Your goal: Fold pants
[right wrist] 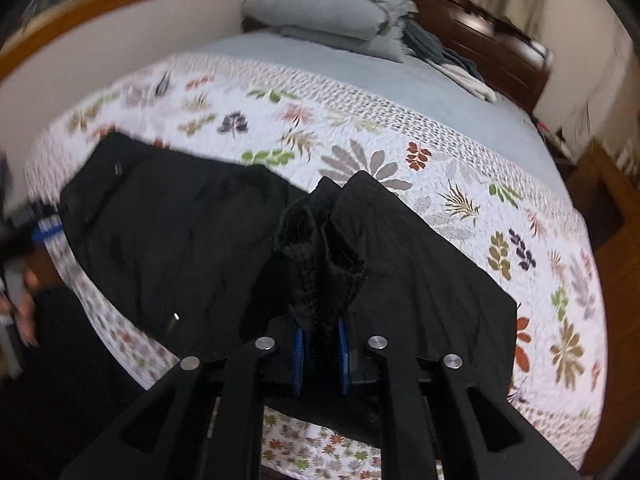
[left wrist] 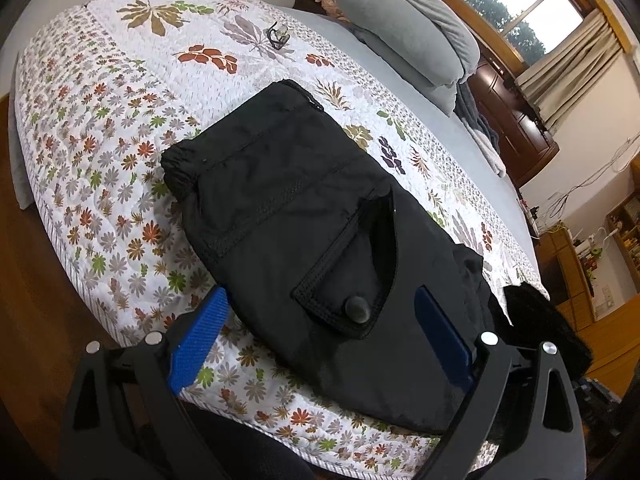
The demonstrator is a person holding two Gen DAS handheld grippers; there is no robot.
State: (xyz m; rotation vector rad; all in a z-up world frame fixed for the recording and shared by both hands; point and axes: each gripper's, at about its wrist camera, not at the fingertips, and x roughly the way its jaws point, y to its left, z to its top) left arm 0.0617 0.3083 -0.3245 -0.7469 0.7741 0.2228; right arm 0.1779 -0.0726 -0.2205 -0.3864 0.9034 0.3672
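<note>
Black pants (left wrist: 288,216) lie on a floral quilt (left wrist: 100,120) on a bed, a flap pocket with a round snap (left wrist: 357,307) facing up. My left gripper (left wrist: 320,320) is open, its blue fingers either side of the pants' near end, just above the fabric. In the right wrist view the pants (right wrist: 168,232) spread across the quilt (right wrist: 460,184). My right gripper (right wrist: 320,344) is shut on a bunched fold of the pants' fabric (right wrist: 320,256) and holds it raised. The left gripper's blue tip (right wrist: 46,230) shows at the far left.
Grey pillows (left wrist: 412,36) and blankets sit at the head of the bed by a wooden headboard (left wrist: 508,120). A small dark object (left wrist: 277,36) lies on the quilt further off. The bed edge and wooden floor (left wrist: 36,280) are near me. Shelves (left wrist: 600,248) stand to the right.
</note>
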